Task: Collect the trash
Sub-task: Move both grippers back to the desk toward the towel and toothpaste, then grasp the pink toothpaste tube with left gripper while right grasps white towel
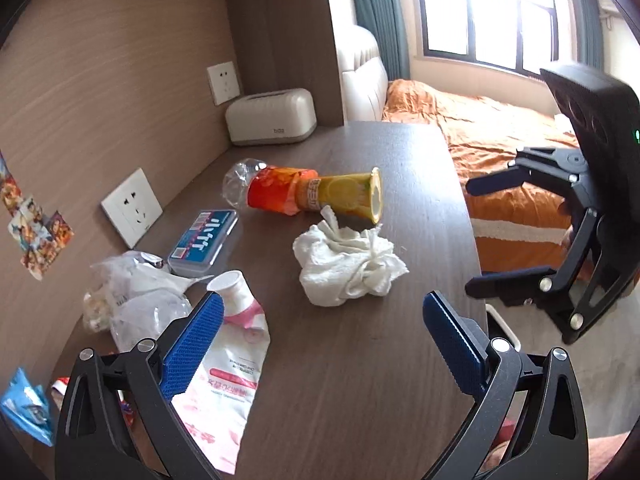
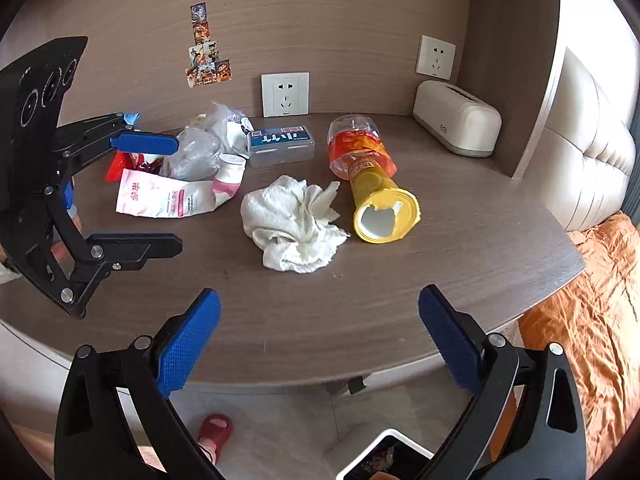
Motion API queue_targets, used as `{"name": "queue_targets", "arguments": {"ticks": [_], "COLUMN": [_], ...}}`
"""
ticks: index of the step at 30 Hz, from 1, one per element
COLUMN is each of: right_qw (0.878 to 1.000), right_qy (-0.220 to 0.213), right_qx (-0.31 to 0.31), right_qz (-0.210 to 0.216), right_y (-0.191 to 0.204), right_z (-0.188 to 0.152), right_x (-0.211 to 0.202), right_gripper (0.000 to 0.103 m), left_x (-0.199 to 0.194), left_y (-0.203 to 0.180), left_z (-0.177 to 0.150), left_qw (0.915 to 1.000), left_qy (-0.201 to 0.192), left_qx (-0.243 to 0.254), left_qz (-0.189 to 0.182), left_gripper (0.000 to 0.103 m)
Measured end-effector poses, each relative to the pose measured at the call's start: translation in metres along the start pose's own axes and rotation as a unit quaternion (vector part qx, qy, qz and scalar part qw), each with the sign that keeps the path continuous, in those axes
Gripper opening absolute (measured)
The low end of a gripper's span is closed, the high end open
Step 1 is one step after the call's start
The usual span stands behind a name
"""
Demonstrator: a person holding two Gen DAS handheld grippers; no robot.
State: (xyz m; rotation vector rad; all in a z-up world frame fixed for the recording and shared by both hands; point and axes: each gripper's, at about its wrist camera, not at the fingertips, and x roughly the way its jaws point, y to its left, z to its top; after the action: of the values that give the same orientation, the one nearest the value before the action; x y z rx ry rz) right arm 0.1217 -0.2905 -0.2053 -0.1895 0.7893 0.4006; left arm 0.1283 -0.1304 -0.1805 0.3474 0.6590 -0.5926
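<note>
Left wrist view: left gripper (image 1: 320, 344) wide open, empty, above desk (image 1: 360, 360). Tissue wad (image 1: 348, 266) at 12 o'clock; pouch (image 1: 224, 376) at 9.

Right wrist view: right gripper (image 2: 320, 340) wide open, empty. Bottle (image 2: 370, 178) at 1 o'clock, on side. Risk: bottle rolls off if nudged.

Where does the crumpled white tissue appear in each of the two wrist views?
Left wrist view: the crumpled white tissue lies right of centre, just below the yellow bottle's mouth.
Right wrist view: it lies at centre, left of the bottle's mouth.
Shared landmark: the white tissue box by the wall.
</note>
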Motion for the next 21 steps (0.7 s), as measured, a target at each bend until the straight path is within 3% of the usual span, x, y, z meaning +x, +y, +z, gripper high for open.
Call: {"name": "queue_targets", "arguments": {"ticks": [8, 10, 13, 21], "right_qw": [0.999, 0.999, 0.999, 0.997], "right_qy": [-0.005, -0.002, 0.009, 0.033], "right_qx": [0.035, 0.038, 0.049, 0.052], "right_qz": [-0.011, -0.02, -0.021, -0.038], "right_y": [0.014, 0.017, 0.019, 0.028], "right_z": [0.011, 0.016, 0.023, 0.031], "right_x": [0.041, 0.048, 0.058, 0.082], "right_gripper": [0.099, 0.098, 0.091, 0.08], "left_x": [0.039, 0.048, 0.06, 0.086], "left_y": [0.044, 0.052, 0.057, 0.065], "left_z": [-0.005, -0.006, -0.007, -0.003], "left_qw": [0.999, 0.9978, 0.9959, 0.9916], "left_qy": [0.027, 0.035, 0.049, 0.087], "left_qx": [-0.033, -0.043, -0.045, -0.031], "left_qz": [-0.015, -0.036, -0.061, -0.091], "left_gripper": [0.097, 0.088, 0.079, 0.078]}}
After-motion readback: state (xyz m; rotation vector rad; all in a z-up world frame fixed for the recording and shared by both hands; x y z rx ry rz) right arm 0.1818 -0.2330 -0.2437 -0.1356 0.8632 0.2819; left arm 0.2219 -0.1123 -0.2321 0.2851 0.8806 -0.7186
